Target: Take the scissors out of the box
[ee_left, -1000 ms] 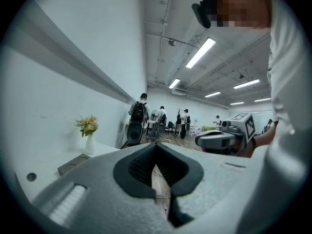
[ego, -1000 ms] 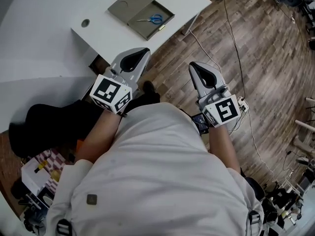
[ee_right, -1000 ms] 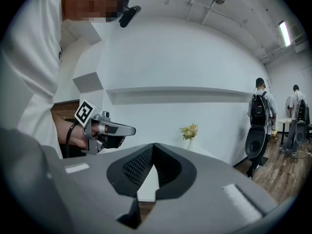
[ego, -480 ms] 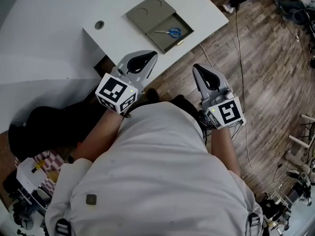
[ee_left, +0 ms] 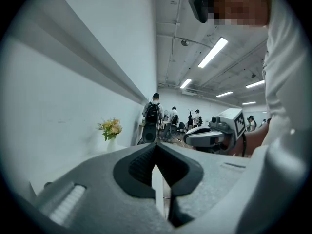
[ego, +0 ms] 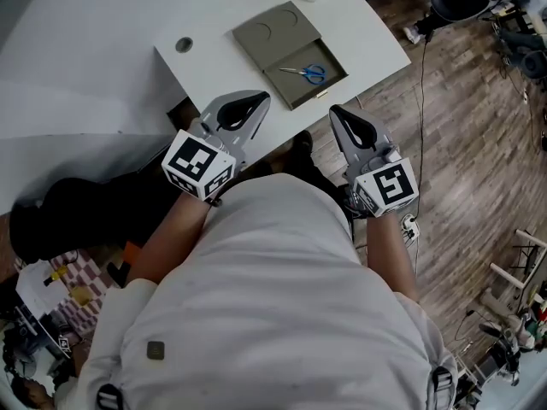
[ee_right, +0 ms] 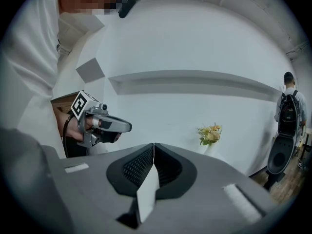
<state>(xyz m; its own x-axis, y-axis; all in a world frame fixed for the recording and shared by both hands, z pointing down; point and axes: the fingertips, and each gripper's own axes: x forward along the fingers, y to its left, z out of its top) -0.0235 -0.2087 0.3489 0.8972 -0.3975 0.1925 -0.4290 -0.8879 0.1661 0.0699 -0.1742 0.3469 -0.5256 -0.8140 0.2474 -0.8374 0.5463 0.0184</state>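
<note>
The left gripper (ego: 259,99) and the right gripper (ego: 336,111) are both closed and empty, near the table (ego: 102,24) edge. The scissors (ego: 306,73) lie in the open box (ego: 297,92).

The person wears a white short-sleeved shirt (ego: 273,306) with a small dark square tag (ego: 155,348) at the lower left of the frame. The left tool (ego: 254,101) and right tool (ego: 340,112) are pale grey shells with black teardrop recesses. Each ends in a white marker cube, the left cube (ego: 198,164) and right cube (ego: 386,186), printed with black squares.
</note>
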